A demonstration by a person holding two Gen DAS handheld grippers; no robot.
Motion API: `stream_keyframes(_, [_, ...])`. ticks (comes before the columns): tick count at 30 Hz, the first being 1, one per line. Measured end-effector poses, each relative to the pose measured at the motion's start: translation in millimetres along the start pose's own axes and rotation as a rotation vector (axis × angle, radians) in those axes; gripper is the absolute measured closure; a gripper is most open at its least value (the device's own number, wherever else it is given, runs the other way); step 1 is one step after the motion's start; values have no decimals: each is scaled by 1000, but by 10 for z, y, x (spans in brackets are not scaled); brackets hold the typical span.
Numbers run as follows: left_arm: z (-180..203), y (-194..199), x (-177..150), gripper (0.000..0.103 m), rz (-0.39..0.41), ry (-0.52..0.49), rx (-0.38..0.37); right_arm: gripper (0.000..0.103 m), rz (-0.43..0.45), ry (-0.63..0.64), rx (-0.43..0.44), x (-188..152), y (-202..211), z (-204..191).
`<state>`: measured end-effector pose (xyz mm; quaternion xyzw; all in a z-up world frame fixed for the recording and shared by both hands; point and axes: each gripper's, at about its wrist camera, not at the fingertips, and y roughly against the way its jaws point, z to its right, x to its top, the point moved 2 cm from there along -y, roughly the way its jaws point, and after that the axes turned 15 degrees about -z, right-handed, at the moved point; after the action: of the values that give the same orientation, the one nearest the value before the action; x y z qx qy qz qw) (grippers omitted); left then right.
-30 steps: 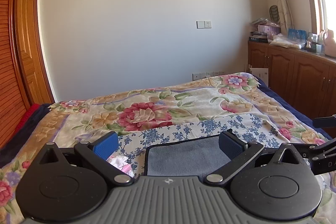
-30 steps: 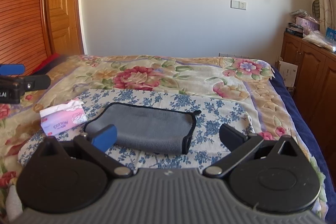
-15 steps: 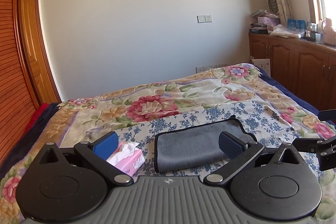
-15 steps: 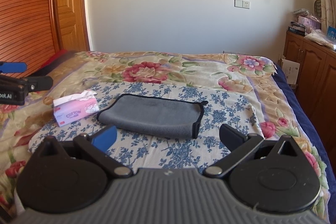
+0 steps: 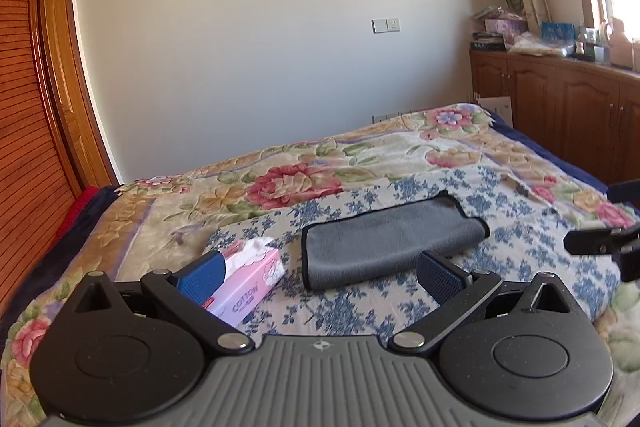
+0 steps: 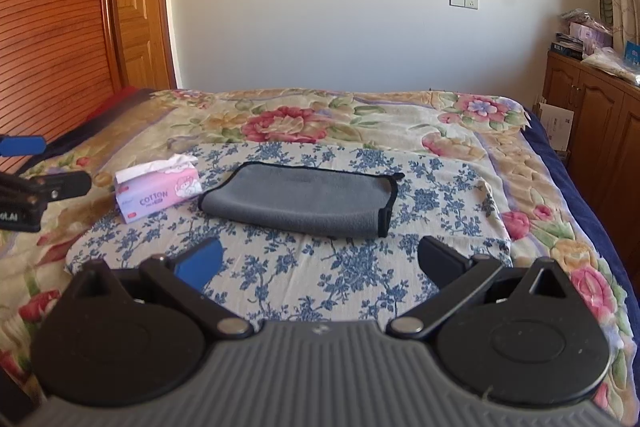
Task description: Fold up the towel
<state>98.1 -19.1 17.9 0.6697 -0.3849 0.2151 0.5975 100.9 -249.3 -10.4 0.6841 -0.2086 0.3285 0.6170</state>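
Observation:
A grey towel with a black hem lies folded flat on a blue-flowered cloth on the bed; it also shows in the right wrist view. My left gripper is open and empty, held back from the towel's near edge. My right gripper is open and empty, also short of the towel. Each gripper shows at the edge of the other's view.
A pink tissue pack lies left of the towel, also seen in the right wrist view. The bed has a floral cover. Wooden cabinets stand at the right, a wooden door at the left.
Both grippers have drawn back from the towel, so it now lies farther ahead and shows whole. The tissue pack has come into the left wrist view.

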Motion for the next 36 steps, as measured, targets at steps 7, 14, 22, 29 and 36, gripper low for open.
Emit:
stream_keyframes(7, [-45,-6,-198,0,-23,30,-10,0,-4,0,-5,-94,22,-37])
stream_keyframes(14, [-51,-4,-349,0,-31,60,-16,0,-11,-12,-3,-219,27,-84])
stream_keyframes(22, [-63,33,-492,0,-16,58,5,0,-23,-11,-2,-345,29,-165])
stream_keyframes(29, [-97,47,-594,0,-14,79,9,0,-10,-24,-11,-396,76,-186])
stream_keyframes(36, [-109,27,-666,0,-9,90,14,0,12,-38,-32,-412,92,-165])
